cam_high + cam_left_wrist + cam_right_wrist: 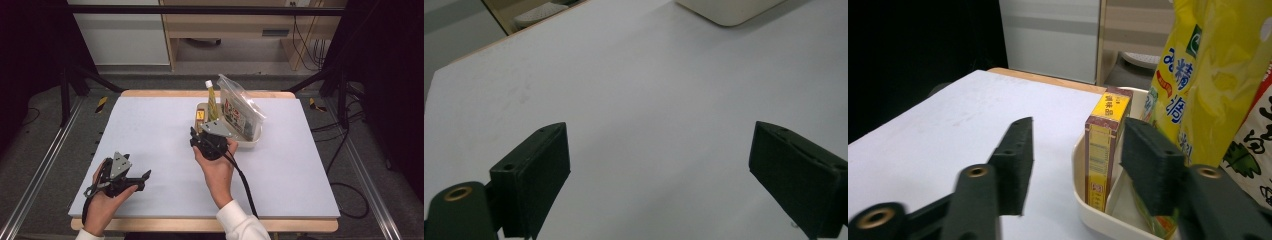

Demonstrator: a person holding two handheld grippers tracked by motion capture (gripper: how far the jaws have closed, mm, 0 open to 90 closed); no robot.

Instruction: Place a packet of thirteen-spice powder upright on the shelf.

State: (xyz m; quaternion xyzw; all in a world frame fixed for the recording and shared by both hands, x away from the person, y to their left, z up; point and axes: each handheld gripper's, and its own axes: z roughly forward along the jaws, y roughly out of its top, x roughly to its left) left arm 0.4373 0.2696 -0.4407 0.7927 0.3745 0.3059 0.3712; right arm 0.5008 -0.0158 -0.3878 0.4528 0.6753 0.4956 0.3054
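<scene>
The right gripper [199, 131] sits toward the far right part of the table [150, 130], at the near left corner of a cream tray [252, 142]. In the right gripper view its jaws stand spread on either side of a small yellow box [1103, 150] that stands upright inside the tray's left end, against the tray wall. The left jaw is outside the tray, over the bare table and well clear of the box; the right jaw is inside the tray, just beside the box's right face, and whether it touches that face I cannot tell. The pads do not pinch the box.

Behind the box in the tray stands a tall yellow packet with a white cap [212, 102], upright and slightly leaning. To its right a clear bag with red and green print [240, 112] stands on edge, tilted toward the far edge of the table.

The left gripper [140, 179] rests low near the near left corner of the table, held in the person's left hand [102, 205]. The left gripper view shows its two jaws wide apart with nothing but table surface between them, and the tray's corner far off at the top of that view.

A cable [242, 180] trails from the right gripper back across the table toward the near edge.
</scene>
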